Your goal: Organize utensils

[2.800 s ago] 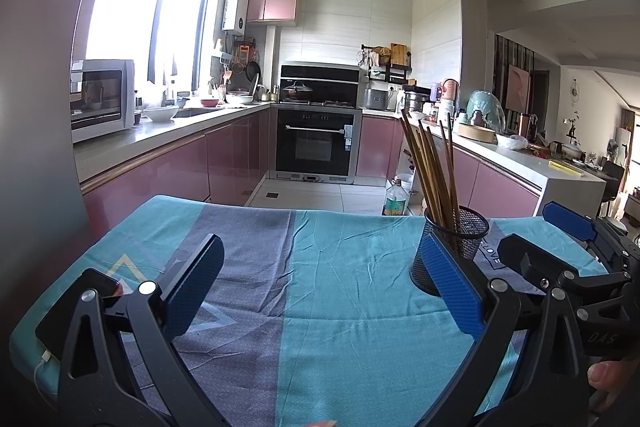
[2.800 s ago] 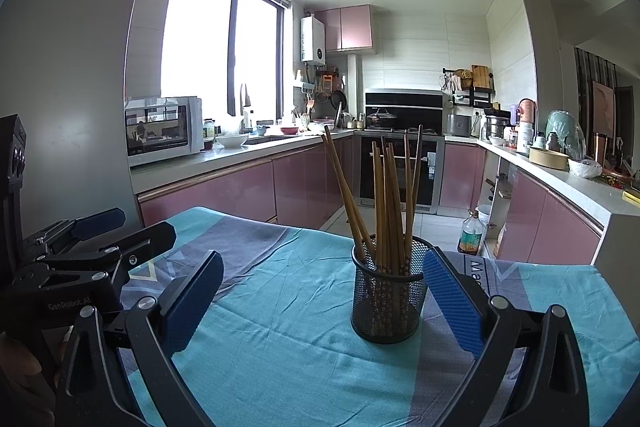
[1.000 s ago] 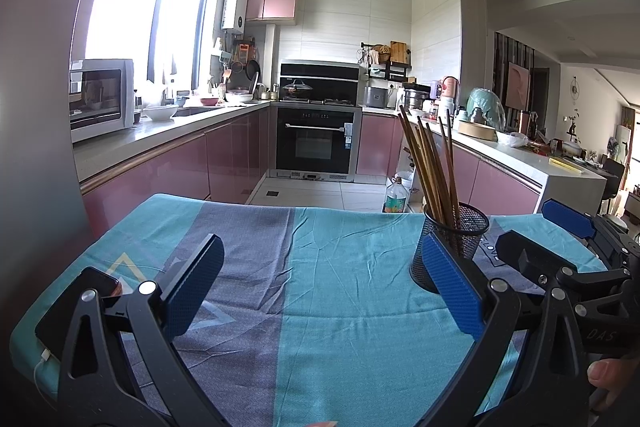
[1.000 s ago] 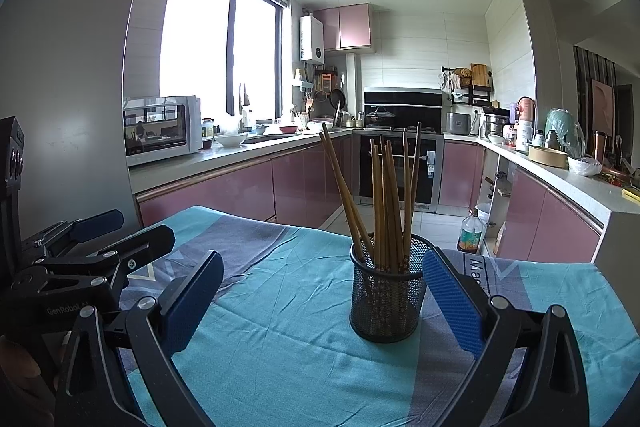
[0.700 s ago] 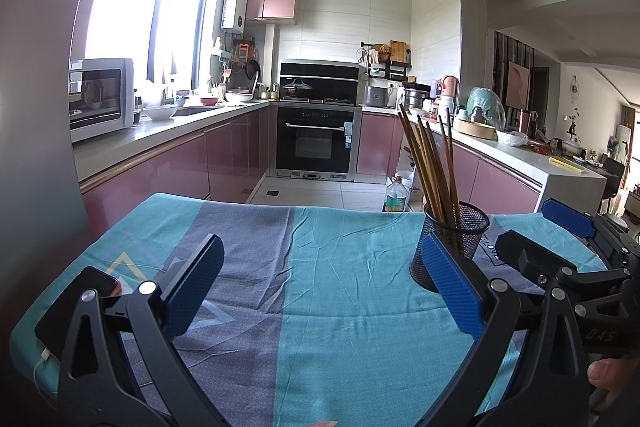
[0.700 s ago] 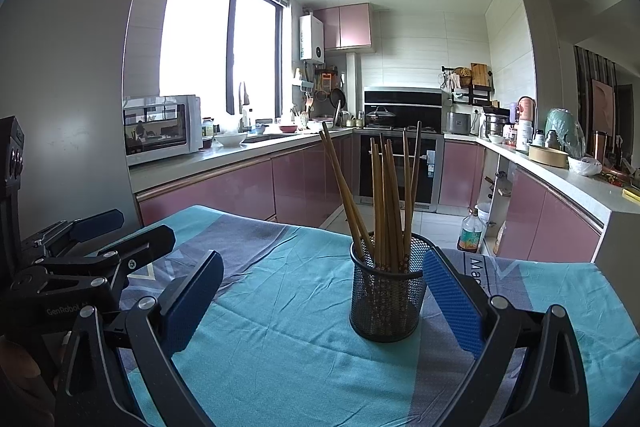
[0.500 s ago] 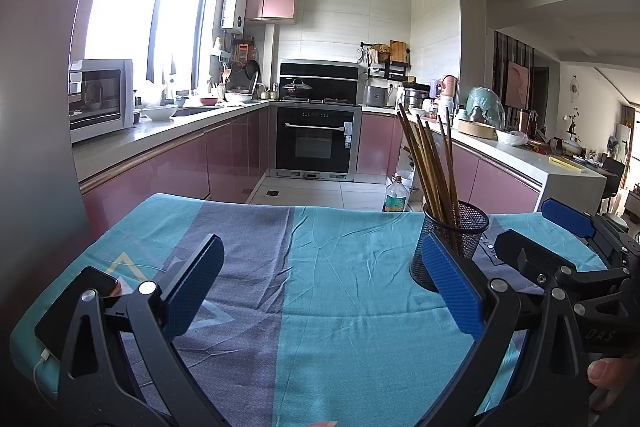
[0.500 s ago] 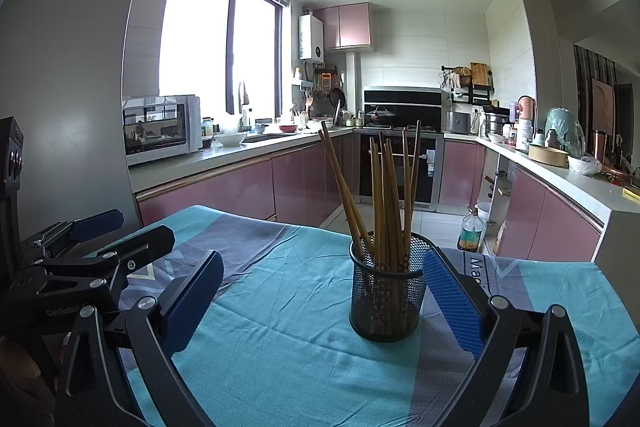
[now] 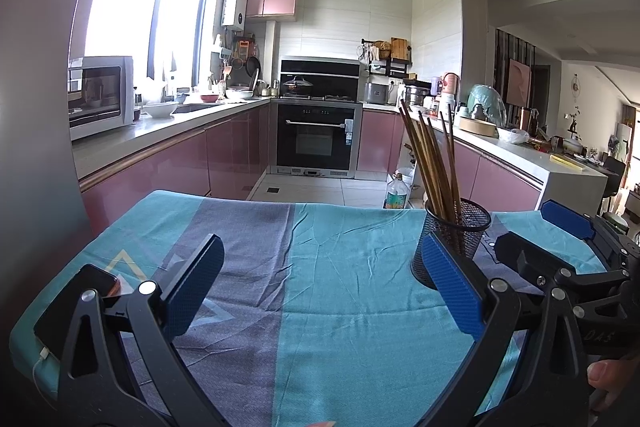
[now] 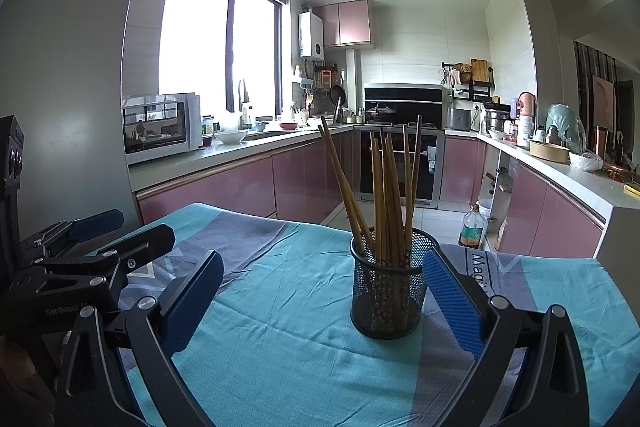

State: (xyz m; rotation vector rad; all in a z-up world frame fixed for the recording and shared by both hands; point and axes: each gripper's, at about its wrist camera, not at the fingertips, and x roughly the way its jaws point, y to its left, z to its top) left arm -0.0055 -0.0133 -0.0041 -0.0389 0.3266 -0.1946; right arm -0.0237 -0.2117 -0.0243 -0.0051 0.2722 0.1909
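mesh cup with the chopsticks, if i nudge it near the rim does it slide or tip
The mesh cup probably tips rather than slides: it looks like thin, light wire mesh, and the chopsticks stand far above its rim, some leaning left. The wrinkled tablecloth under it would likely grip or bunch, hindering a slide. A push low on the wall seems safer.

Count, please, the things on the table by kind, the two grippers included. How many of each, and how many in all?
Mesh holder: 1
Bundle of chopsticks standing in it: 1 (single sticks overlap too much to count)
Phone at the cloth's left edge: 1
Tablecloth: 1
Grippers: 2, left gripper and right gripper, both open and empty
Total: 6
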